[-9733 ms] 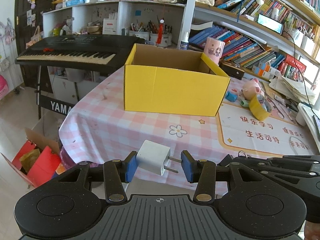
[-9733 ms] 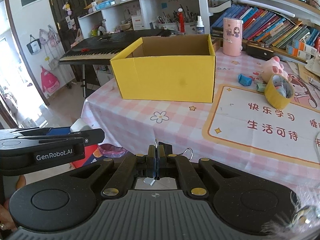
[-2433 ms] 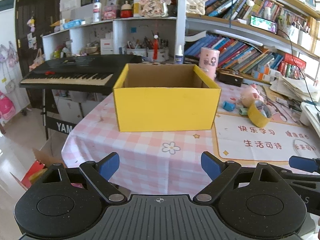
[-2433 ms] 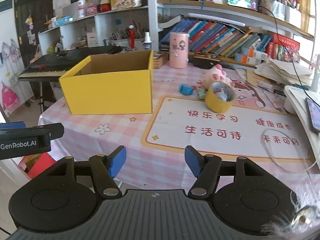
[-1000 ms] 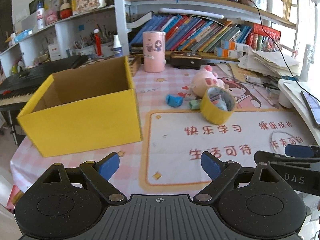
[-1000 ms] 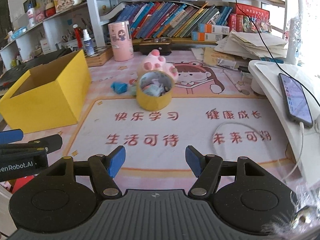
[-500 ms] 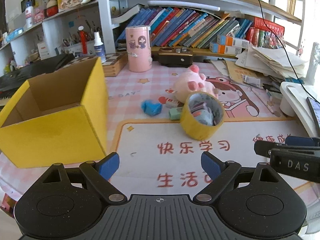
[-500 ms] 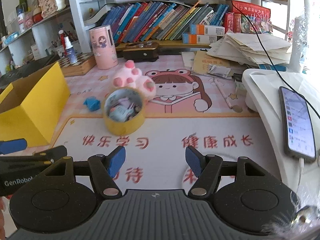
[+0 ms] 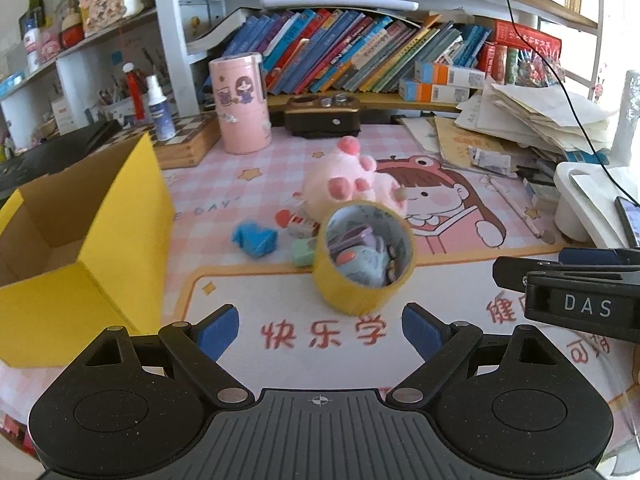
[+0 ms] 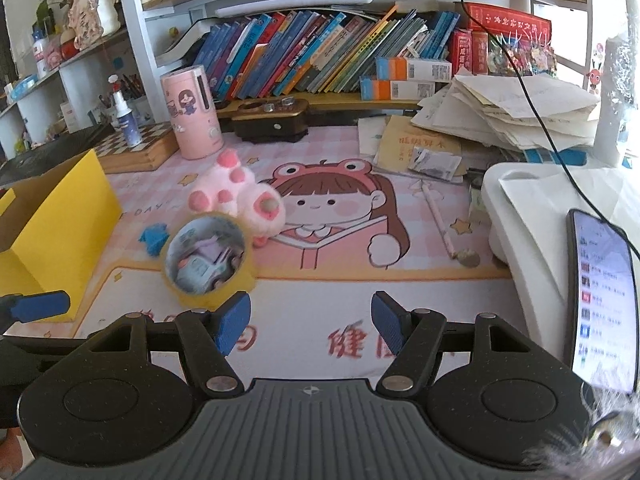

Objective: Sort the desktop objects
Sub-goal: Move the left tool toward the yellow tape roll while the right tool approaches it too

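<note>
A yellow tape roll [image 9: 362, 294] stands on edge on the desk mat, with small items seen through its hole; it also shows in the right wrist view [image 10: 208, 298]. Behind it lie a pink plush toy [image 9: 344, 184], a blue paper piece [image 9: 254, 238] and a small green eraser [image 9: 303, 252]. An open yellow cardboard box [image 9: 80, 240] stands at the left. My left gripper [image 9: 320, 328] is open and empty, just short of the tape roll. My right gripper [image 10: 310, 320] is open and empty, to the right of the roll.
A pink canister [image 9: 242, 102], a black case [image 9: 322, 114] and a chessboard box [image 9: 188, 144] stand at the back below a bookshelf. Stacked papers [image 10: 508, 116], a white stand [image 10: 532, 200] and a phone [image 10: 602, 292] are at the right.
Both grippers have moved forward and to the right over the table, closer to the tape roll and plush toy. Both stay open and empty.
</note>
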`<state>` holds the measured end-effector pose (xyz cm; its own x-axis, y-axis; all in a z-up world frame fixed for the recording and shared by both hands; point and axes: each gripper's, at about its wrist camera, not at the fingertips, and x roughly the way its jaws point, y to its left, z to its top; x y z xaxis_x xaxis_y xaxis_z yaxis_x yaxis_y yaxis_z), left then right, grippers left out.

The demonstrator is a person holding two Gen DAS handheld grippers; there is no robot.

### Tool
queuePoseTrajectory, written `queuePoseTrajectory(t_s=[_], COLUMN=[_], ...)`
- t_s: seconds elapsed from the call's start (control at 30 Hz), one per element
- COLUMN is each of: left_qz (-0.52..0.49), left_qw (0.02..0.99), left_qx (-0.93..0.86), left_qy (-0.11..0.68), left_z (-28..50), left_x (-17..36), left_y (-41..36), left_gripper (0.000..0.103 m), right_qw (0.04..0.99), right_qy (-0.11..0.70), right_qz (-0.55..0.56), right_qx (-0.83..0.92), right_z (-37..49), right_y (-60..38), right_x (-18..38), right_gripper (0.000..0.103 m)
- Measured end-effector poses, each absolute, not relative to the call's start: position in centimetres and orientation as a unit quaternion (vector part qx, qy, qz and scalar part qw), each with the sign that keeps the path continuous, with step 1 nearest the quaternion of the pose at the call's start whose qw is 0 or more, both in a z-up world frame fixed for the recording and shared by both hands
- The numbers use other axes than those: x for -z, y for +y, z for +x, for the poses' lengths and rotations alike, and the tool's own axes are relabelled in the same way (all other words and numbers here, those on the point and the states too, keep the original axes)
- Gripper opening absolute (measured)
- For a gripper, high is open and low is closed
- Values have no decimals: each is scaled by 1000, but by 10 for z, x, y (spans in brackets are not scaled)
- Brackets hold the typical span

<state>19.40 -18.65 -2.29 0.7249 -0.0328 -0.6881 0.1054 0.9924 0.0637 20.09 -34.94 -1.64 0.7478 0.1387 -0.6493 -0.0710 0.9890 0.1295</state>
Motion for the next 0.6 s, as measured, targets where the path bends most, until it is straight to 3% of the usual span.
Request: queuePoseTrajectory(t_s=[0.6], left_qz=[87], left_qw=[915], left_qx=[66], left_qy=[388], left_z=[231], left_x=[40], left_y=[-224], left_gripper=[91], right_qw=[931], right_qy=[359], right_qz=[42], right_qx=[-45], right_z=[224], right_y=[-377], right_x=[24], right_gripper=[68])
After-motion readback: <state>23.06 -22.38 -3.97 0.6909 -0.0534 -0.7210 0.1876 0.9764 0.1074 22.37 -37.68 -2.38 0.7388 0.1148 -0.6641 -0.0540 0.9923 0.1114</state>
